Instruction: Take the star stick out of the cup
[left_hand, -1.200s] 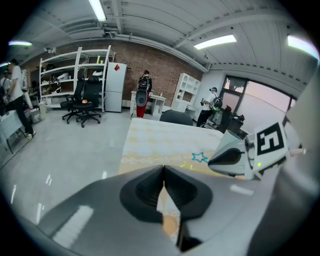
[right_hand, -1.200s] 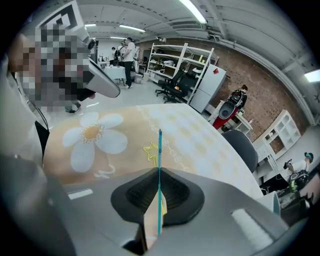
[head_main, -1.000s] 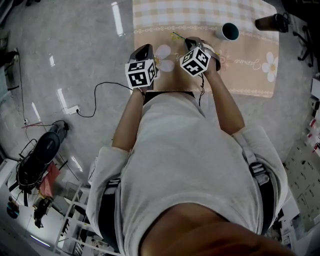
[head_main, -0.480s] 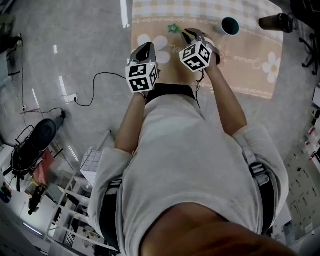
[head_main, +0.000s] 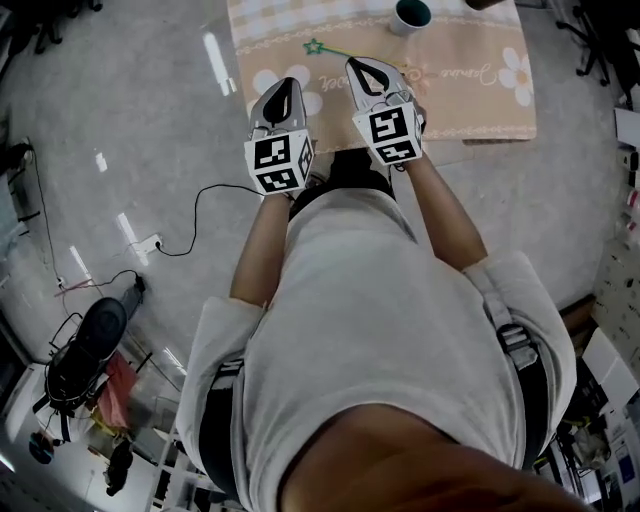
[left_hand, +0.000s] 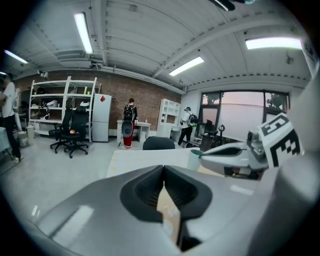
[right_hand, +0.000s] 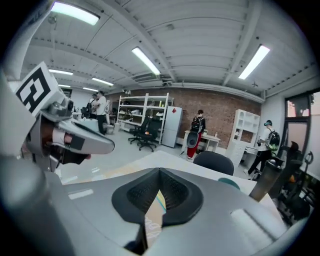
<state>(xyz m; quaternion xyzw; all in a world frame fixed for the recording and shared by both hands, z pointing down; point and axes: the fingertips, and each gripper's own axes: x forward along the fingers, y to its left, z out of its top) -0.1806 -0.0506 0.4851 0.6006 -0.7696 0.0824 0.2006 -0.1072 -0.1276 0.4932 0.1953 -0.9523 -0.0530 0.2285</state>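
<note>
we hold our left gripper (head_main: 284, 86) clenched on nothing, and our right gripper (head_main: 356, 66), whose jaws have just been closing, is pinched together and empty too; both sit side by side over the near part of the cloth-covered counter (head_main: 480, 95). the star stick (head_main: 330, 50) lies flat on the counter, out of the cup (head_main: 410, 13) and just beyond the two gripper tips. its green star end points away from the cup, which stands apart near the far edge.

the star stick (head_main: 318, 47) lies flat on the flowered mat (head_main: 480, 100), apart from the cup (head_main: 411, 14)
</note>
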